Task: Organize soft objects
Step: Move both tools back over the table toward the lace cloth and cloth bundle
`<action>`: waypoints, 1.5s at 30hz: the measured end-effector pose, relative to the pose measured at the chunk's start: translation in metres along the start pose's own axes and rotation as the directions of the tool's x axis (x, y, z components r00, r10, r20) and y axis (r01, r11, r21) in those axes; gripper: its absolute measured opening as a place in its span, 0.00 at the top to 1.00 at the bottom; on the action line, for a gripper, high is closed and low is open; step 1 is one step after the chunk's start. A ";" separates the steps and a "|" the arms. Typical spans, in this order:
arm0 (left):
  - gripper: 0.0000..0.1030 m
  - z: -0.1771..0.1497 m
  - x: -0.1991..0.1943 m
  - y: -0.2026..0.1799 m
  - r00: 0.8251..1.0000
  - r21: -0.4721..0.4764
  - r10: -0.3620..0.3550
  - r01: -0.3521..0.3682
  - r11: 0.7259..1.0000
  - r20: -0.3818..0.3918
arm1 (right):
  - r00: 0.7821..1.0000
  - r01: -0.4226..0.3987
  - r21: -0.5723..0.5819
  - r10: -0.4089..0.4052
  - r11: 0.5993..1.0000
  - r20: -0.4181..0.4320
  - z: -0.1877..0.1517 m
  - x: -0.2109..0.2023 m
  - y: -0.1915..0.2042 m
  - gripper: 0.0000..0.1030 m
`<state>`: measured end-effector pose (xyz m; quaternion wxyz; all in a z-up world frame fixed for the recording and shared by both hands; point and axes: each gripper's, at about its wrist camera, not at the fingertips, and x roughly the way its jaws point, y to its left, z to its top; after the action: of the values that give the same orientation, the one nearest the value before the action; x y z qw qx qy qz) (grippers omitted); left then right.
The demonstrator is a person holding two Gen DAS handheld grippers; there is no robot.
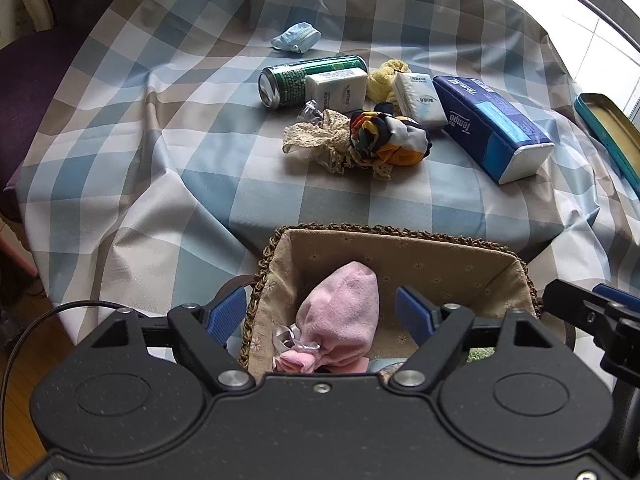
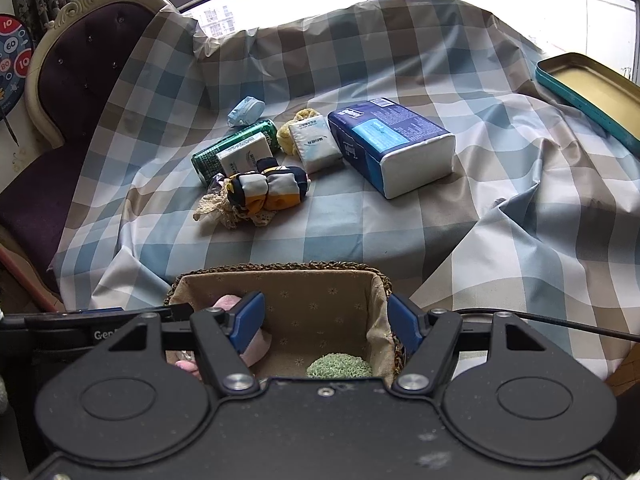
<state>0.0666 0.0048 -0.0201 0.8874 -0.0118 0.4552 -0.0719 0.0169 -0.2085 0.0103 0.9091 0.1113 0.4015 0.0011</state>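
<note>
1. The blue tissue pack [image 1: 490, 126] shows the word "Tempo"; the print on the green can [image 1: 304, 80] and on two small white packs [image 1: 336, 88] is too small to read.
2. On the checked cloth [image 1: 160, 140] also lie a lace piece [image 1: 316, 140], a colourful scarf bundle [image 1: 390, 138] and a blue mask [image 1: 296, 37].
3. The left gripper [image 1: 320, 312] is open and empty; the pink pouch [image 1: 344, 316] lies in the basket [image 1: 400, 236] between its fingers, untouched.
4. The right gripper [image 2: 326, 322] is open and empty above the basket, near a green fluffy thing [image 2: 340, 366].
</note>
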 end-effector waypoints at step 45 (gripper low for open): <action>0.25 0.070 0.084 0.046 0.995 -0.054 0.062 -0.066 0.996 -0.076 | 0.994 -0.099 -0.041 0.097 0.994 -0.059 0.092 0.139 0.049 0.22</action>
<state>0.1772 0.0351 -0.0512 0.8711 -0.0195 0.4897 -0.0310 0.1823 -0.1667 -0.0208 0.8983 0.1107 0.4214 0.0577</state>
